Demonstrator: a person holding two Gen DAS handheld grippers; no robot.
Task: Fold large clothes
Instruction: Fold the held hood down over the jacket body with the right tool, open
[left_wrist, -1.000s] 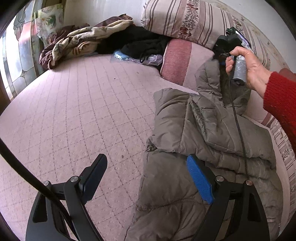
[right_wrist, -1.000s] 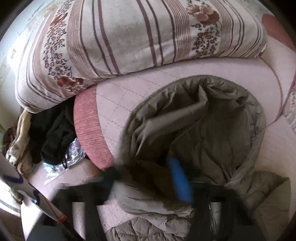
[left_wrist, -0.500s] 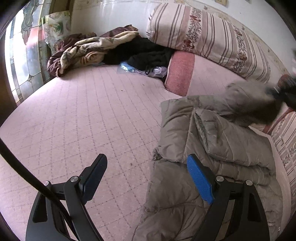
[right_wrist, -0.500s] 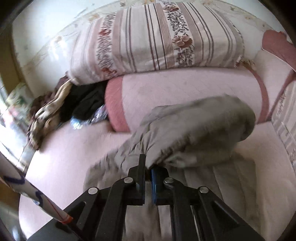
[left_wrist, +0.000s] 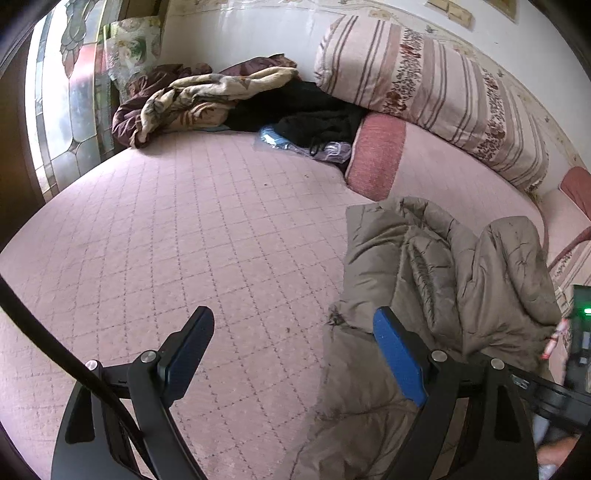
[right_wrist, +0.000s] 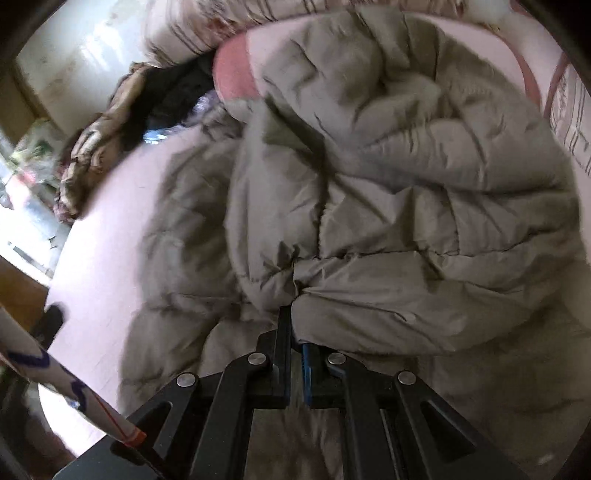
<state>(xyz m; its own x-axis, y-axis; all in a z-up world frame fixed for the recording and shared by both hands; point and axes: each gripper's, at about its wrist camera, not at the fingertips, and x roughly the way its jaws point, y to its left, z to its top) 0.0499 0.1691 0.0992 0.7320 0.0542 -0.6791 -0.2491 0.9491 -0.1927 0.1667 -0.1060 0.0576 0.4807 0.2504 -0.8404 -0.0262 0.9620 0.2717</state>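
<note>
The padded olive jacket (left_wrist: 443, 280) lies on the bed (left_wrist: 184, 240) at the right of the left wrist view, its long axis running from lower frame toward the striped pillow (left_wrist: 424, 99). The right gripper (right_wrist: 295, 325) is clenched on a jacket fold directly ahead, and is the nearer. The left gripper (left_wrist: 295, 354) hangs released beside the jacket's left edge; the far hem is hidden and the right view is blurred.

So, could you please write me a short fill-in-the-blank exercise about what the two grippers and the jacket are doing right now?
1. The right gripper is shut on a fold of the grey-green puffer ____.
2. The left gripper hangs ____, holding nothing.
3. The jacket lies on a quilted ____ bedspread.
4. Against the wall rests a long ____ pillow with floral bands.

Missing words: jacket; open; pink; striped
</note>
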